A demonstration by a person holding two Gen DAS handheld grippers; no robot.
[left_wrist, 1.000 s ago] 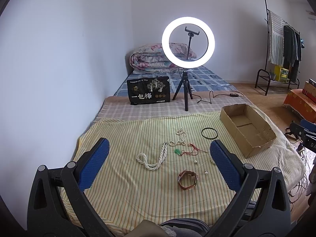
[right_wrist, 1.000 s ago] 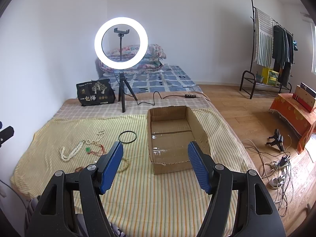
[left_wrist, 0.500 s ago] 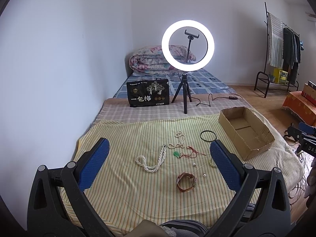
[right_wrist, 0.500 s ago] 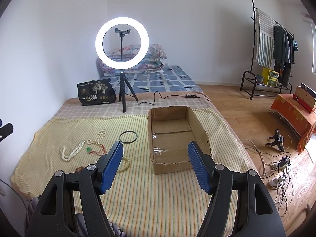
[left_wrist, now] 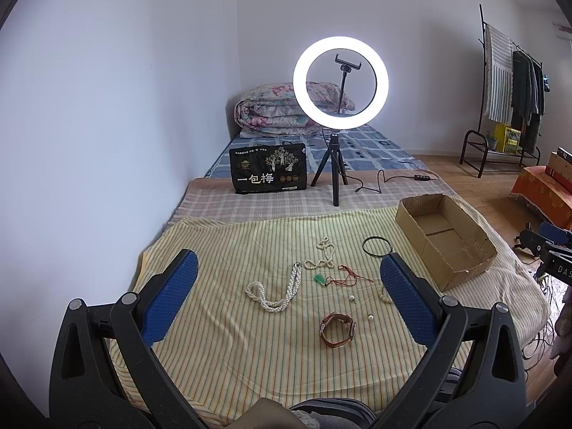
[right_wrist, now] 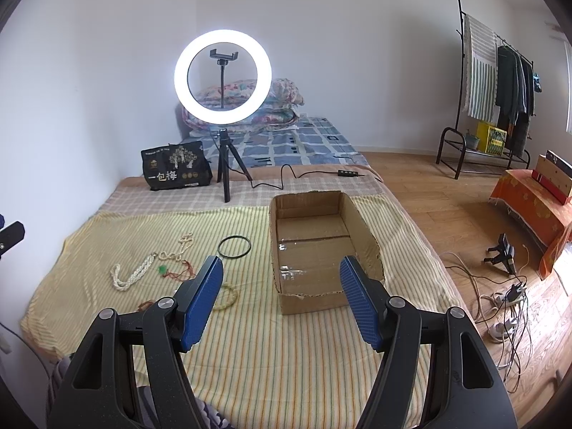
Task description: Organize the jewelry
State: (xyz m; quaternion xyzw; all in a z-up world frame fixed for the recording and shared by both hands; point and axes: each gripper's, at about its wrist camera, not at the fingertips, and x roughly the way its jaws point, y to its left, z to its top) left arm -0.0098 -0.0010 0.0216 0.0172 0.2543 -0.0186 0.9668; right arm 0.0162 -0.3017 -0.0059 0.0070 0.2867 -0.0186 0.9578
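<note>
- Left gripper hangs above the striped cloth, jaws spread wide, holding nothing.
- Below it: pearl necklace, brown watch, black bangle.
- Right gripper, jaws spread and holding nothing, faces the cardboard box.

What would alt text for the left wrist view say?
An open gripper hovers over a striped cloth strewn with jewelry: pearl necklace, watch, black bangle. A cardboard box sits at right.
</note>
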